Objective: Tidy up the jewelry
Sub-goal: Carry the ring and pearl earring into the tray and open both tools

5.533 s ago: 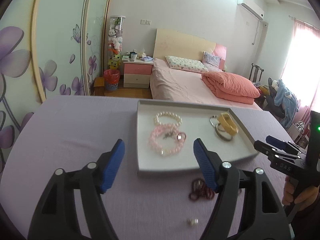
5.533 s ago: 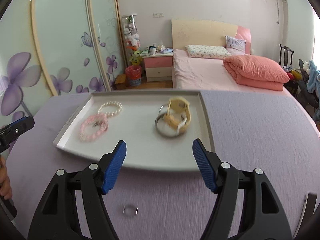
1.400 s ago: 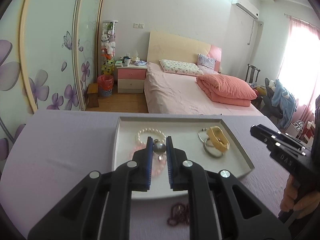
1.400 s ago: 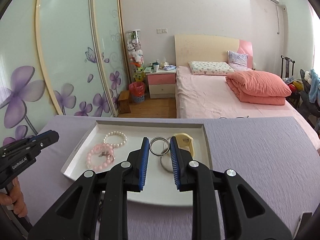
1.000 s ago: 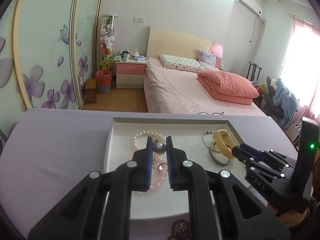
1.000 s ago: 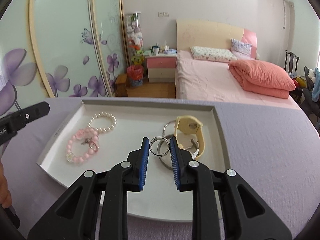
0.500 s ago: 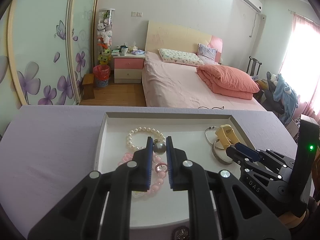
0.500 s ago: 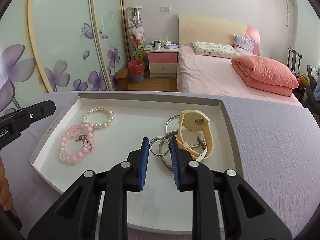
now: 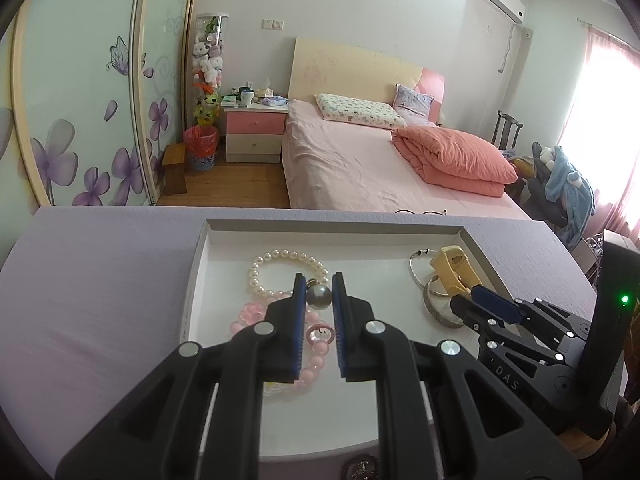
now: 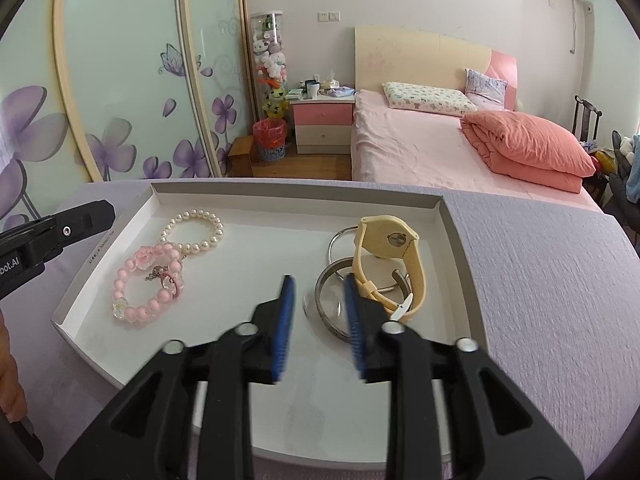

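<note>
We are mid-drop over the white tray (image 10: 452, 224): our right tongs (image 10: 319, 300) are opening with nothing pressed between them, while our left tongs (image 9: 317, 294) clench a grey pearl bead (image 9: 319, 295), which should next be lowered and released there.

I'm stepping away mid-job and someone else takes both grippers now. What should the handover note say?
Left gripper: shut on a grey pearl bead, held above the white tray.
Right gripper: jaws opening over the tray beside the silver bangle; whatever it let go is too blurred to name.
In tray: pearl bracelet, pink bead bracelet, yellow watch.
Left: drop the bead; a dark piece lies before the tray.
</note>
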`<state>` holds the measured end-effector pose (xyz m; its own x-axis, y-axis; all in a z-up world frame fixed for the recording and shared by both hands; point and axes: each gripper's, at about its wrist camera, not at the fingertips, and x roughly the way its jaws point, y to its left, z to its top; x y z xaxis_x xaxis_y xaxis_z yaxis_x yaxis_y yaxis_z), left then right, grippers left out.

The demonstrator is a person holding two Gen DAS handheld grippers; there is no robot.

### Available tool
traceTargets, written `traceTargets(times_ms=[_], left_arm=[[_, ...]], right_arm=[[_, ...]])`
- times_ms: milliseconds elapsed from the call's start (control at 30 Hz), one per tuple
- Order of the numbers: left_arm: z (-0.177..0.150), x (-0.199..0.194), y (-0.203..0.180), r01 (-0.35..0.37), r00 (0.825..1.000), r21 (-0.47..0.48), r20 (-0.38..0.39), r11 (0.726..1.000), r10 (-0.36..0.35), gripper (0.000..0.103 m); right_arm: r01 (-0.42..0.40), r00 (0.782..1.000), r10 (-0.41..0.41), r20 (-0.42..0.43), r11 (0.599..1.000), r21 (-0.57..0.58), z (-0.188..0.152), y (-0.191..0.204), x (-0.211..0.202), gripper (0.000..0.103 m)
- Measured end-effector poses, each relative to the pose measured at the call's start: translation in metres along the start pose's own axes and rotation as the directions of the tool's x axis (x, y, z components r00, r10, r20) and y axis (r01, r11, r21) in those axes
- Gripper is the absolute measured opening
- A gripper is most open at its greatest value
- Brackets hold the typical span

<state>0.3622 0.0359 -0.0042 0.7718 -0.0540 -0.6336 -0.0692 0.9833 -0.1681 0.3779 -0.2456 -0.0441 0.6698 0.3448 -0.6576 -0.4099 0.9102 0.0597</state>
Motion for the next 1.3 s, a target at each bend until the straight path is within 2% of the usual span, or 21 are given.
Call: traceTargets(times_ms=[67,567,800,1300], left_arm=[[0.000,0.001,0.000,0.000,1.000,0.000,0.000,1.000,0.000,0.013],[-0.003,0.007,-0.011,0.018,1.000,0.010,-0.010,1.000,-0.018,0.013],[-0.002,0.016,-0.026,0.038,0.999,0.021,-0.023,0.999,-0.038,0.013],[-0.007,0.043,-0.049,0.054,0.996,0.031,-0.068,0.998,-0.051,0.013]], right_arm=[[0.005,1.000,-0.005,0.010,1.000,0.004,-0.001,-0.002,-0.001,0.048],[0.018,1.000,-0.019,0.021,1.000,0.021,-0.005,-0.016,-0.011,0.049],[0.024,0.999,-0.024,0.021,0.999,0.023,-0.010,-0.027,-0.017,0.053],[0.034,0.999,-0.035,0.017,0.998,0.049,-0.020,-0.046,-0.017,0.054]])
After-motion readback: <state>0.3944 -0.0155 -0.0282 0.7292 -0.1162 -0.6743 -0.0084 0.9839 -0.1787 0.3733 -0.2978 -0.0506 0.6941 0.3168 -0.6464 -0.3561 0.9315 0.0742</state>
